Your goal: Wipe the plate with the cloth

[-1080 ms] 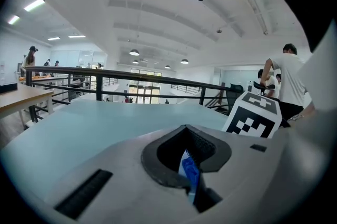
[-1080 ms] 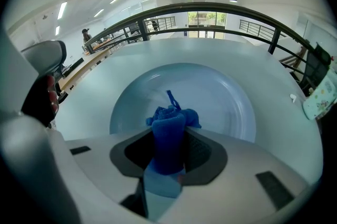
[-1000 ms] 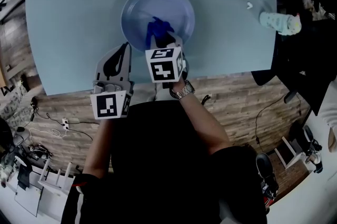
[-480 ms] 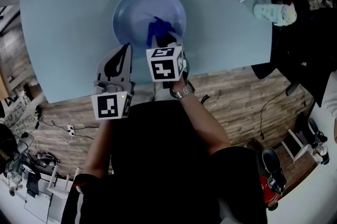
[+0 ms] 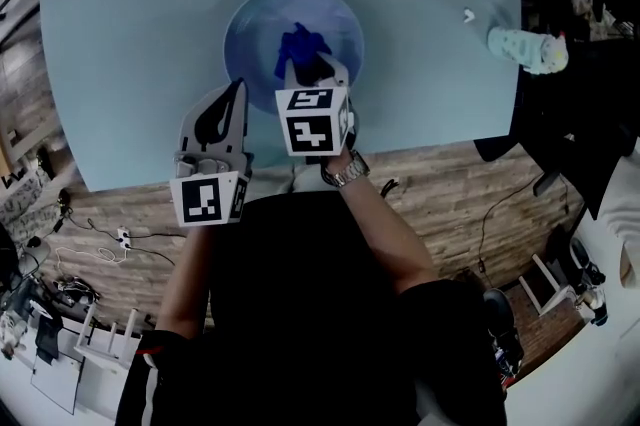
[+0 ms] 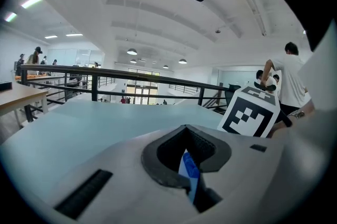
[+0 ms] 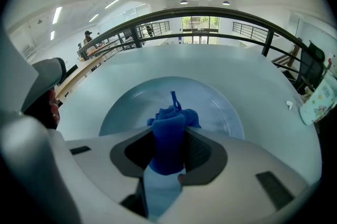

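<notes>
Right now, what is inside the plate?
A bunched blue cloth sits inside the plate, clamped by the right hand-held gripper. The rest of the plate looks bare. The surface under the cloth and the gripper is covered and cannot be seen.

The pale blue table (image 5: 130,34) carried a round blue plate (image 5: 245,24) near its middle, toward the near edge. Far to the right lay a small white bit (image 5: 468,14), and a pale patterned object (image 5: 527,48) sat at the right edge.
</notes>
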`<act>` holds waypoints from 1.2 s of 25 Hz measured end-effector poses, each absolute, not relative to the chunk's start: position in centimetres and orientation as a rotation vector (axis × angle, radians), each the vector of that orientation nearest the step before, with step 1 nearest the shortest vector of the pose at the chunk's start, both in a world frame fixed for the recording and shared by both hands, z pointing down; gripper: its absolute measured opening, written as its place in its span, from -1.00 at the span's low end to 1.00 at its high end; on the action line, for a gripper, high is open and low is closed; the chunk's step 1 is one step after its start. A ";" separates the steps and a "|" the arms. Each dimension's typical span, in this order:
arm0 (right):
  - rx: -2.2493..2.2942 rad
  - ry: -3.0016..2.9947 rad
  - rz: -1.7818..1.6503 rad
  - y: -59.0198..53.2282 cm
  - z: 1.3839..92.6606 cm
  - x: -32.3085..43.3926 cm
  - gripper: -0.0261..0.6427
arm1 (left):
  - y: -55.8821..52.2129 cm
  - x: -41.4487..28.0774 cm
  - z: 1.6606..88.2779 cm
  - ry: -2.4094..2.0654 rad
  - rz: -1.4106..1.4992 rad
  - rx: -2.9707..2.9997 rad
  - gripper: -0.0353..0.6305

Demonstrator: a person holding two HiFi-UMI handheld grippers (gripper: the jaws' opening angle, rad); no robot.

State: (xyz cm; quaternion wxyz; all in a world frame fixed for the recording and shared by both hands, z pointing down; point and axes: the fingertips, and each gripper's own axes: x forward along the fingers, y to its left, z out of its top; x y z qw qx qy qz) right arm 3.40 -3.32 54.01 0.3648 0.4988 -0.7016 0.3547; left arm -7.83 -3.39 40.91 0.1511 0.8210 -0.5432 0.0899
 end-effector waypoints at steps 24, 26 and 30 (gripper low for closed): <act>1.123 -1.970 0.946 -7.2 52.9 -5.2 -0.56 | -5.0 -13.3 42.0 -1.659 0.261 2.256 -0.89; 1.111 -1.972 0.952 -6.6 53.0 -5.4 -0.56 | -4.6 -13.4 42.0 -1.655 0.265 2.260 -0.89; 1.106 -1.966 0.963 -5.7 53.1 -5.5 -0.56 | -4.0 -13.5 41.8 -1.650 0.247 2.280 -0.89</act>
